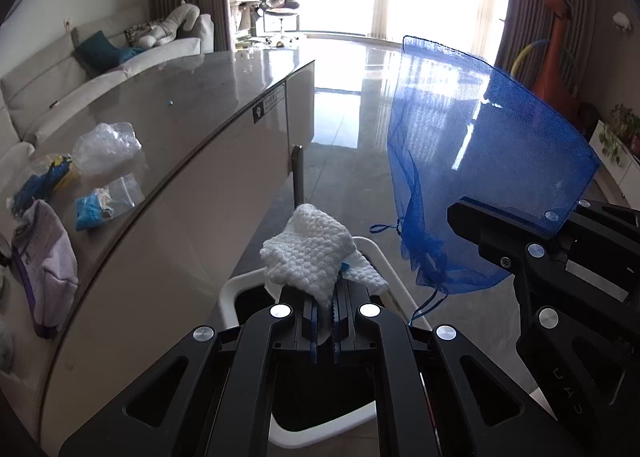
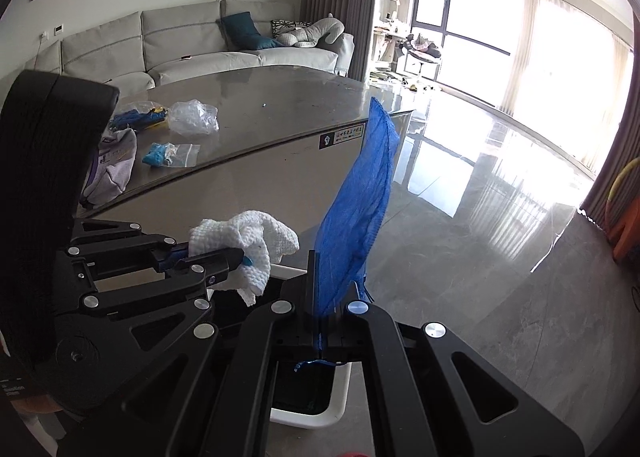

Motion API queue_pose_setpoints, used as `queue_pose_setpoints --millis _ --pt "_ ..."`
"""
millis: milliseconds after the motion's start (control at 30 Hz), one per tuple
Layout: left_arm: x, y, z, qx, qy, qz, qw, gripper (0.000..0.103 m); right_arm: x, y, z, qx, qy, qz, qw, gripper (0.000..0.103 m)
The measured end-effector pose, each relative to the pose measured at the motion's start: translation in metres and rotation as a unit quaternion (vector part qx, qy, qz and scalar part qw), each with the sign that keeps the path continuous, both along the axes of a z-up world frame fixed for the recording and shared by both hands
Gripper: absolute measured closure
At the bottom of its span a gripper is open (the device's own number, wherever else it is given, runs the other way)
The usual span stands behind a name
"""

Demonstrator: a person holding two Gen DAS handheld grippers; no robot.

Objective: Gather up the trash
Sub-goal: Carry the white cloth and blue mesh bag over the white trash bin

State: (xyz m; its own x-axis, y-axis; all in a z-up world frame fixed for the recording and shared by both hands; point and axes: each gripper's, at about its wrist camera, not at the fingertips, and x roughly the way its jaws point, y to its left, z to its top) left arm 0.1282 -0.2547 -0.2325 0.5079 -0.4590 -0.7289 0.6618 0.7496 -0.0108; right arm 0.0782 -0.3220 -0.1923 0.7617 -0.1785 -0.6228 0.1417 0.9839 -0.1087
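Right now the left gripper has its fingers clamped on a white cloth above a white bin; the right gripper pinches a blue mesh bag beside it. More litter lies on the desk.

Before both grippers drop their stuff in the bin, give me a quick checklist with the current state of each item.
1. Left gripper shut on the white cloth: ok.
2. Right gripper shut on the blue mesh bag: ok.
3. Cloth over the bin opening: ok, the bin sits directly below it.
4. Mesh bag over the bin: cannot tell; the right wrist view shows the bin under the gripper, but most of the bag stands above and ahead of it.
5. Bin has room: cannot tell, the inside looks dark.
6. More trash left on the table: not ok, plastic bags remain there.
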Motion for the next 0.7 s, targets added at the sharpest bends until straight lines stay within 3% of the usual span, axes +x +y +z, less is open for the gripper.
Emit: queue_pose_setpoints --millis 467,700 --pt "0.024 -0.03 -0.056 0.031 0.04 -0.03 0.9983 0.098 0.009 -0.027 -0.025 0.003 0.029 -0.029 0.999 0.102" --pt "0.028 -0.03 -0.066 0.03 0.05 -0.02 0.9981 0.098 0.015 -0.03 -0.032 0.024 0.041 -0.028 0.998 0.102"
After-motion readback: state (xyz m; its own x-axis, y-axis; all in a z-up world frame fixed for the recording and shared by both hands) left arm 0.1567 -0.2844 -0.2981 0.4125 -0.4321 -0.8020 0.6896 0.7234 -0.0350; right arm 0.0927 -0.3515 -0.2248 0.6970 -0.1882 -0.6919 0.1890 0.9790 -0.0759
